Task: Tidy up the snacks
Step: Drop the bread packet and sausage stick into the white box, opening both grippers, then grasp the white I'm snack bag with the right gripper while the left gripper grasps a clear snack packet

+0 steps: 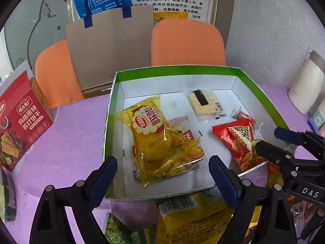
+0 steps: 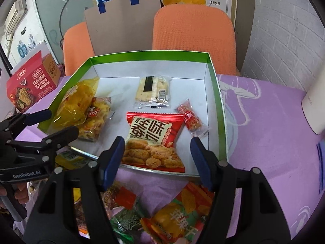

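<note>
Nearest the cameras, a loose heap of unsorted snacks lies on the purple tablecloth [image 2: 264, 109] in front of the box: an apple-chip packet [image 2: 178, 217], a green packet [image 2: 126, 221] and, in the left wrist view, a yellow bag [image 1: 195, 217] with a barcode. Both tongs hover just above this heap with nothing between their fingers: the left gripper [image 1: 162, 174] stands with its jaws wide apart over the near edge of the box, and the right gripper [image 2: 157, 158] is likewise spread, empty, at the near rim. Just beyond, the green-rimmed box [image 2: 213, 75] already holds several items: a red packet of fried snacks [image 2: 152, 140] at the near edge, a yellow bag of pastries [image 1: 150, 128] lying over a butter-biscuit pack [image 2: 97, 120], a small red candy bar [image 2: 191, 118], and a pale cracker pack [image 2: 152, 89] farther back. By my reckoning the sorting is roughly midway, with the heap in front left to move in. Farther off stand a red biscuit carton [image 1: 22, 122] and two orange chairs [image 2: 193, 30].
</note>
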Tool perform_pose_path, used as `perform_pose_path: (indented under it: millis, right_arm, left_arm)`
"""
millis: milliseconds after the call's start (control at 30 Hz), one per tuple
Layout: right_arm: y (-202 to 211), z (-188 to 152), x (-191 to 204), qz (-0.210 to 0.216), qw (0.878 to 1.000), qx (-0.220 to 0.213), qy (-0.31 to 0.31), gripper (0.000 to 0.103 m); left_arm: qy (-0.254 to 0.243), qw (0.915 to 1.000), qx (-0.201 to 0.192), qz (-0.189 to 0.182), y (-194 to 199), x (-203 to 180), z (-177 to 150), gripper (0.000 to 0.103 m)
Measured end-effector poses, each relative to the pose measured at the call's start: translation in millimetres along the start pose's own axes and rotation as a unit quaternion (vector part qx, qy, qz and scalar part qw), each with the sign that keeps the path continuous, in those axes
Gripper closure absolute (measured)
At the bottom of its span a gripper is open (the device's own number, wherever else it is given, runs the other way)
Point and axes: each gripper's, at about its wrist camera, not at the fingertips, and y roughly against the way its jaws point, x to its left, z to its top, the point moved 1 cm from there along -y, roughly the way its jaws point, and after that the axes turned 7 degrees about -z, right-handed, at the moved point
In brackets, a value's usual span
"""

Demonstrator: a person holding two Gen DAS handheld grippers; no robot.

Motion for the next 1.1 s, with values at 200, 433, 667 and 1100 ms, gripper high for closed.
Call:
perform_pose_path:
  millis: [200,433,667,1100]
  right_arm:
    - [15.4,-15.2,-1.9,0.031,0.999,0.023,0.002,0.035]
    - [39.0,-41.7,-6.3,0.061,0.997,0.049,0.014,0.035]
    - [69.0,-61.0,-6.0,0.051,0.998,-0.001,0.026,0.032]
    - [192.7,-149.6,10.3,0.077,0.987,-0.136,0.022,0.018]
  left_arm:
    - [0.008,0.9997,-0.013,-0.017,21.0,-1.7,-26.4,0.010]
    - [0.004,0.9991,-0.024,-0.034,51.9,-9.8,-65.0,0.010]
    - [-0.017,0.9975,-0.065,-0.022,87.6,-23.4,-85.1,0.010]
    - [-0.015,0.9918,-0.121,-0.038,194.7,-28.9,-154.2,0.000]
